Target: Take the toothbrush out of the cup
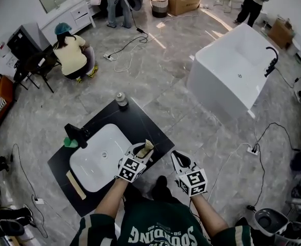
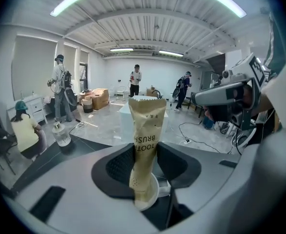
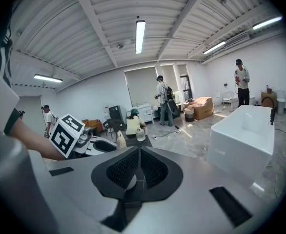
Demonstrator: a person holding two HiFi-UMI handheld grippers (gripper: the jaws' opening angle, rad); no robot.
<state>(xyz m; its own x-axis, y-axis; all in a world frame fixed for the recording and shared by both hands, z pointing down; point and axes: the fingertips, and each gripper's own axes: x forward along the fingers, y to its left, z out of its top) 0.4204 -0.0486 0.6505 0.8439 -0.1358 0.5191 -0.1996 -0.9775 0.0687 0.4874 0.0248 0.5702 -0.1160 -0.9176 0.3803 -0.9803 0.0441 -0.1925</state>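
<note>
Lifting straight up should serve, as the left fingers (image 2: 122, 168) look closed on both edges of the toothbrush (image 2: 145, 140) standing upright in the cup (image 2: 154, 191) at lower centre, while the right fingers (image 3: 154, 169), shut and empty, hang clear

A white basin (image 1: 112, 137) in a black counter (image 1: 140, 121) — small bottle (image 1: 121, 99) at its far corner, bathtub (image 1: 217, 88) beyond.

Grey marble floor (image 1: 155, 76), white bathtub (image 1: 218, 88), ceiling strip lights (image 3: 140, 33).

Countertop (image 1: 145, 124) open beside the sink (image 1: 120, 133); faucet (image 1: 76, 134) and bottle (image 1: 121, 99) stand well clear of the toothbrush packet (image 1: 146, 147)
</note>
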